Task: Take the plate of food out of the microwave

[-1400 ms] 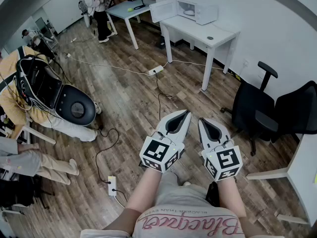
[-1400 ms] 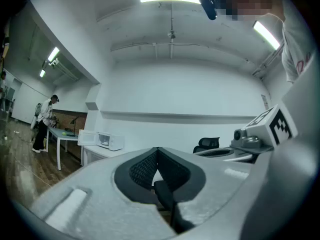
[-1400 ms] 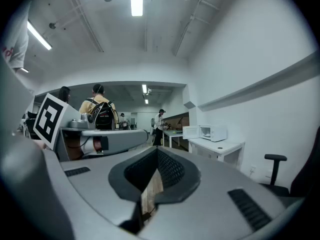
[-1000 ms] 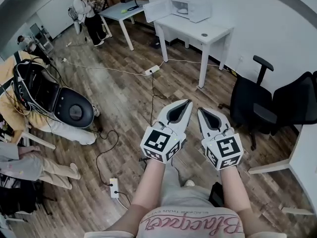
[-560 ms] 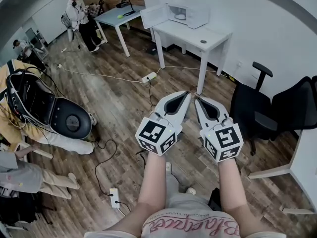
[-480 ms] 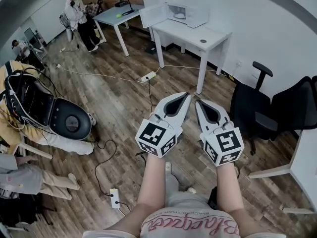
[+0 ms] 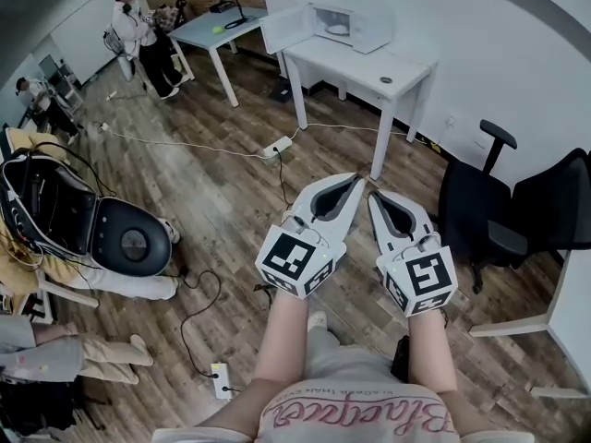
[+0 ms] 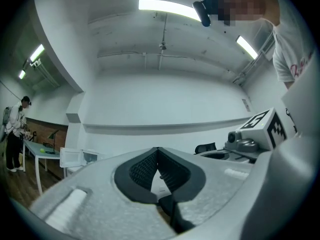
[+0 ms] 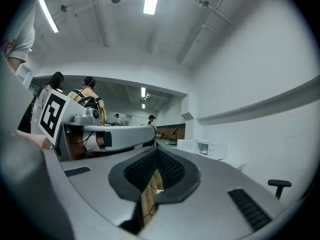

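The white microwave [image 7: 349,28] stands far off on a white table [image 7: 369,63], its door [image 7: 284,28] swung open to the left. A pale plate [image 7: 337,29] shows dimly inside. I hold both grippers side by side over the wood floor, well short of the table. My left gripper [image 7: 357,179] is shut with nothing in it, and my right gripper [image 7: 373,195] is shut and empty too. The left gripper view shows closed tips [image 8: 158,149] and the microwave's door [image 8: 71,157] small at the left. In the right gripper view the microwave [image 9: 210,148] sits beyond the closed tips [image 9: 159,150].
Two black office chairs [image 7: 503,220] stand to the right of the table. A power strip [image 7: 277,146] and cables cross the floor ahead. A black round machine [image 7: 129,238] and seated people are at the left. A second table [image 7: 214,28] and a standing person [image 7: 138,35] are at the back.
Both grippers stay shut and side by side. The room has slid a little in view and the table with the microwave looks slightly nearer.
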A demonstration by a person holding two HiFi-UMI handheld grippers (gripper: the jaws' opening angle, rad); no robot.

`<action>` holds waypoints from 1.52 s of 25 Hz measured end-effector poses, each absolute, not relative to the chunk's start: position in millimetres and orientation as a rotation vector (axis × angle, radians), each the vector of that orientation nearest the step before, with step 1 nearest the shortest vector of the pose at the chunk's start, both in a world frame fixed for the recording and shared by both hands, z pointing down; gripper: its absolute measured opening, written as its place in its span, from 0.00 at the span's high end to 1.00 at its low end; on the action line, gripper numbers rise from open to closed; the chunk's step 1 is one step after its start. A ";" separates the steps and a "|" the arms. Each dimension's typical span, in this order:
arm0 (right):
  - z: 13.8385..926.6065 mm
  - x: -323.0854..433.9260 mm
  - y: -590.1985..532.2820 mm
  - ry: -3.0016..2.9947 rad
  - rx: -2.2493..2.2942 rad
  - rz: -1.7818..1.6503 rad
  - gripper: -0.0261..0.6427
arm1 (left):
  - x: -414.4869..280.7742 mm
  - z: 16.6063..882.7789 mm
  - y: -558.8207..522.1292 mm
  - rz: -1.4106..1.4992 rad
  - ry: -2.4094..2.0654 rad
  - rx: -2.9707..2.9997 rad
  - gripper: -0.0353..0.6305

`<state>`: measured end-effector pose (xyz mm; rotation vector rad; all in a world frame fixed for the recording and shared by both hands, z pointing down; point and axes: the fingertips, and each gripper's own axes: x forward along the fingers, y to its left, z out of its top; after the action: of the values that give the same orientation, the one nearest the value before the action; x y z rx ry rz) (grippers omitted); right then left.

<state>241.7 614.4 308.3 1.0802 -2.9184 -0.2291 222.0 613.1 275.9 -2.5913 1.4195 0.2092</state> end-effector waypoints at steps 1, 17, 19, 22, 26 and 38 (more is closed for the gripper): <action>308.4 234.8 609.8 -2.922 1.077 -0.226 0.94 | 218.1 275.9 607.9 0.198 1.413 -2.589 0.94; 308.0 158.0 573.3 -2.918 1.171 -0.237 0.94 | 142.4 282.7 569.4 0.198 1.399 -2.593 0.94; 310.1 152.7 572.0 -2.919 1.173 -0.233 0.94 | 138.8 284.9 567.8 0.189 1.395 -2.590 0.94; 312.2 145.1 572.0 -2.920 1.162 -0.226 0.94 | 131.1 287.8 568.1 0.196 1.403 -2.587 0.94; 316.6 139.2 571.1 -2.908 1.175 -0.202 0.94 | 119.7 292.5 568.6 0.201 1.412 -2.589 0.94; 326.4 119.3 557.1 -2.923 1.052 -0.162 0.94 | 92.2 310.0 547.4 0.191 1.544 -2.582 0.94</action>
<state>119.3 557.1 326.4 1.0515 -2.9225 -0.1622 92.2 547.4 310.0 -2.5821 1.5440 0.1909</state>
